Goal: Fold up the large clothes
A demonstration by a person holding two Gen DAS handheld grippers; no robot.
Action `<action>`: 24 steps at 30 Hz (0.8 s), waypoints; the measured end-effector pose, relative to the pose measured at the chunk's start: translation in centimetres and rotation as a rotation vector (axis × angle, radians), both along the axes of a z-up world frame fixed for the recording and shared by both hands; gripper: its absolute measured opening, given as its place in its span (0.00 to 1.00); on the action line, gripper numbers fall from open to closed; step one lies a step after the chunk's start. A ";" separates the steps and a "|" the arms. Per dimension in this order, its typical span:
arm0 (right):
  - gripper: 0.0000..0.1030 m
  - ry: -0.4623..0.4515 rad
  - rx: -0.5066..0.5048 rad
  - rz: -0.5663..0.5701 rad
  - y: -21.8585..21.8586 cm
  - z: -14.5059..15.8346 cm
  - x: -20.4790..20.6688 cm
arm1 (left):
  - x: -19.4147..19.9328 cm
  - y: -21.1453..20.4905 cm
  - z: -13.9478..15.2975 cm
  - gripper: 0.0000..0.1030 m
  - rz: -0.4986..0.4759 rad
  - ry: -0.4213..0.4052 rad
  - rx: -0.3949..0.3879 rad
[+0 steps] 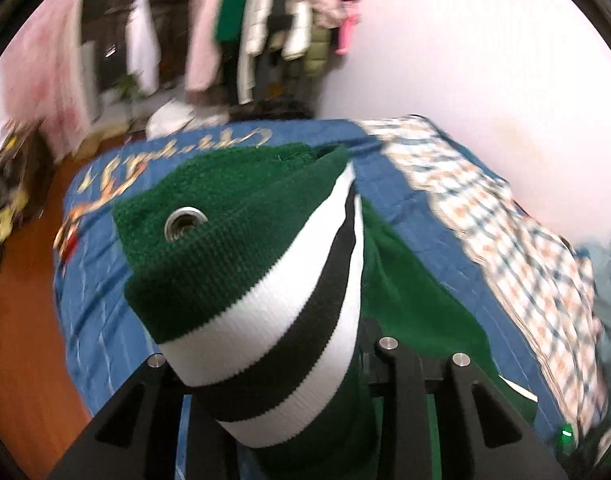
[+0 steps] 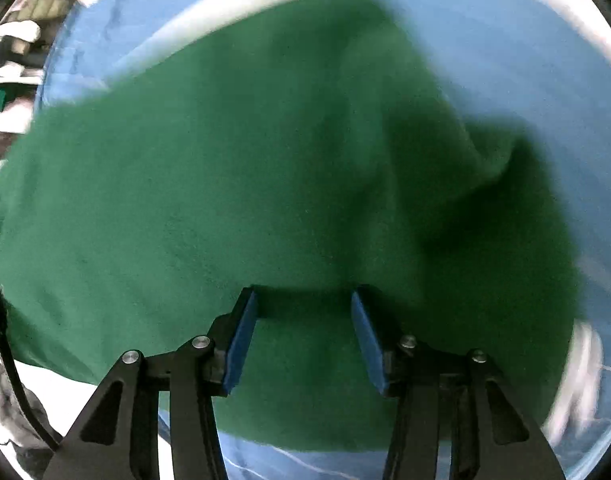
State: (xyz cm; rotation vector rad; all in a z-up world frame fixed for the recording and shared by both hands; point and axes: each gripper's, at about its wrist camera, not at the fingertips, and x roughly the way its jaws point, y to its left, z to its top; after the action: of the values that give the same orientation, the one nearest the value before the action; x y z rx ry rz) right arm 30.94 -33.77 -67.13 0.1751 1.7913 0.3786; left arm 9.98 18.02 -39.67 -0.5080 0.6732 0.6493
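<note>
A dark green knitted jacket [image 1: 233,208] with a white and black striped hem [image 1: 289,320] and a metal snap [image 1: 184,222] rises out of my left gripper [image 1: 281,384]. The cloth covers the fingertips, and the gripper is shut on the bunched hem, holding it up above the bed. The rest of the jacket trails down to the blue bedcover [image 1: 101,288]. In the right wrist view the green jacket [image 2: 225,180] lies spread on the bedcover [image 2: 505,60]. My right gripper [image 2: 304,294] hovers just over it, open, its blue pads [image 2: 241,336] apart with only flat cloth beneath.
A plaid cloth [image 1: 485,216] lies along the bed's right side by the pale wall. Behind the bed stands a rack of hanging clothes [image 1: 257,32]. Wooden floor [image 1: 21,340] and cluttered items [image 1: 9,184] are to the left. A grey garment [image 2: 9,412] sits at lower left.
</note>
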 end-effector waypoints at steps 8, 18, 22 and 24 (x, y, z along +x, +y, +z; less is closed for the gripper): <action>0.51 -0.011 0.154 -0.216 -7.8 5.7 -0.6 | 5.5 -13.3 6.6 0.23 -0.399 -0.048 0.137; 0.51 0.001 0.091 -0.464 -21.3 7.3 -8.1 | 10.5 -36.0 -2.0 0.22 -0.915 0.122 0.020; 0.51 0.017 0.056 -0.522 -24.2 6.7 -9.4 | 11.1 -40.8 -9.7 0.22 -0.977 0.281 -0.027; 0.51 0.016 0.043 -0.522 -24.7 6.8 -9.5 | 11.5 -41.7 -11.1 0.22 -0.969 0.314 -0.005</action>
State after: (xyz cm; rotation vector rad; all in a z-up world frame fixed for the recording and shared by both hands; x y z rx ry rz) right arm 21.45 -58.50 -60.32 0.6606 1.6781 0.0401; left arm 21.45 -23.66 -50.76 -0.0380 1.1020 -0.1979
